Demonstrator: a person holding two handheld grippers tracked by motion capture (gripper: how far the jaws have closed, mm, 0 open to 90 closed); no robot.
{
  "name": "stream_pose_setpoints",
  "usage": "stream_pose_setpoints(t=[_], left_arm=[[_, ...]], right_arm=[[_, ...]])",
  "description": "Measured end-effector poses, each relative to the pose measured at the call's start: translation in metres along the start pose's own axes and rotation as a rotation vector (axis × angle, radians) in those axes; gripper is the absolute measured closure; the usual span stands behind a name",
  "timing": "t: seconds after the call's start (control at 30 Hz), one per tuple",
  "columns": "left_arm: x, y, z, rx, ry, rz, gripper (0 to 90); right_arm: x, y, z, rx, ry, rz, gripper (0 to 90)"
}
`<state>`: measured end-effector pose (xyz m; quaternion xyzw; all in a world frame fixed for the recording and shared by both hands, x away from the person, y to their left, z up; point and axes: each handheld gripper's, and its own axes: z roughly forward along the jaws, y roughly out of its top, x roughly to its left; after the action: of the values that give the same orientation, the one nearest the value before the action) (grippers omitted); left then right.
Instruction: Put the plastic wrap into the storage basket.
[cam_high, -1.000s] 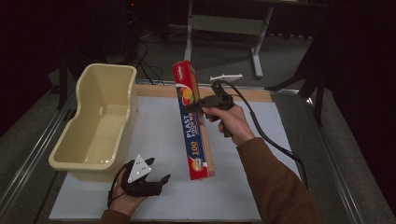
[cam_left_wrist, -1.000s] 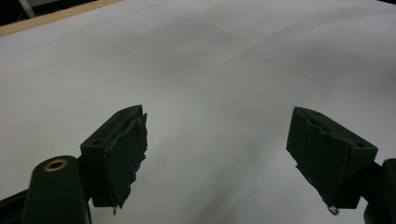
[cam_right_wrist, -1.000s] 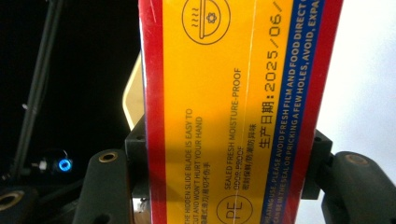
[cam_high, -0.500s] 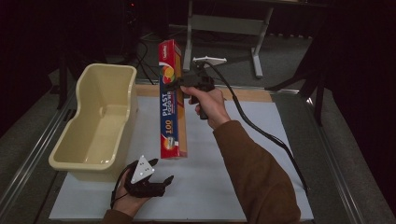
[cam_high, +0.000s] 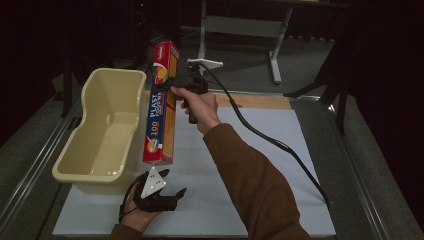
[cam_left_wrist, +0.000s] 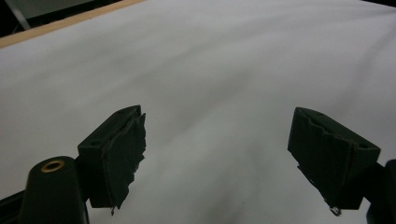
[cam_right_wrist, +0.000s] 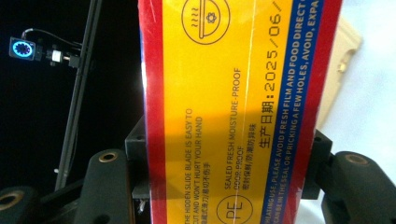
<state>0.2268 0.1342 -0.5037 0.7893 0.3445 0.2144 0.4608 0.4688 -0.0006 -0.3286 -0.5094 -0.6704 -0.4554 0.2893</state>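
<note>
R gripper (cam_high: 172, 87) clamps plastic wrap box (cam_high: 161, 107), lifted beside beige tub (cam_high: 102, 132). L gripper (cam_high: 172, 195) rests on white mat (cam_high: 280, 165), jaws wide apart, empty.

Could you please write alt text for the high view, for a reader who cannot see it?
The right gripper holds a long plastic-wrap box lifted beside a cream plastic tub. The left gripper rests open on the white table.
</note>
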Motion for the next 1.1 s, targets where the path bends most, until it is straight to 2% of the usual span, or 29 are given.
stream_pose_setpoints(t=[0.03, 0.07, 0.1, 0.23, 0.43, 0.6, 0.67, 0.77, 0.93, 1.0, 1.1], left_arm=[[0.0, 0.0, -0.001, 0.0, 0.001, 0.009, 18.8], [0.0, 0.0, -0.001, 0.0, 0.001, 0.009, 18.7], [-0.001, 0.0, -0.001, -0.002, 0.0, 0.011, 18.8], [-0.002, 0.0, -0.001, -0.002, 0.0, 0.013, 18.7], [-0.001, 0.001, -0.001, -0.001, 0.007, 0.015, 18.3], [-0.001, 0.001, -0.003, -0.01, 0.004, 0.013, 18.3], [-0.001, 0.001, -0.004, -0.014, 0.008, 0.01, 18.3], [-0.001, 0.0, -0.005, -0.016, 0.015, 0.015, 18.3], [0.001, 0.0, -0.006, -0.018, 0.014, 0.002, 18.3], [0.002, 0.0, -0.008, -0.017, 0.018, 0.012, 18.3], [0.002, 0.0, -0.008, -0.022, 0.017, 0.004, 18.3]], right_arm=[[0.002, 0.001, 0.008, -0.009, 0.017, 0.019, 40.0], [0.002, 0.001, 0.008, -0.009, 0.017, 0.019, 40.0], [0.003, 0.004, 0.015, -0.01, 0.032, 0.046, 40.1], [0.008, 0.007, 0.028, -0.017, 0.02, 0.055, 40.0], [0.019, 0.008, 0.044, -0.019, -0.01, 0.034, 40.1], [0.032, 0.005, 0.07, -0.01, -0.042, 0.005, 40.1], [0.035, 0.005, 0.078, -0.02, -0.04, 0.002, 40.1], [0.035, 0.004, 0.088, -0.04, -0.035, 0.013, 40.1], [0.029, 0.0, 0.106, -0.027, -0.024, 0.047, 40.1], [0.026, -0.001, 0.112, -0.019, -0.031, 0.052, 40.1], [0.024, -0.004, 0.118, -0.024, -0.055, 0.052, 40.1]])
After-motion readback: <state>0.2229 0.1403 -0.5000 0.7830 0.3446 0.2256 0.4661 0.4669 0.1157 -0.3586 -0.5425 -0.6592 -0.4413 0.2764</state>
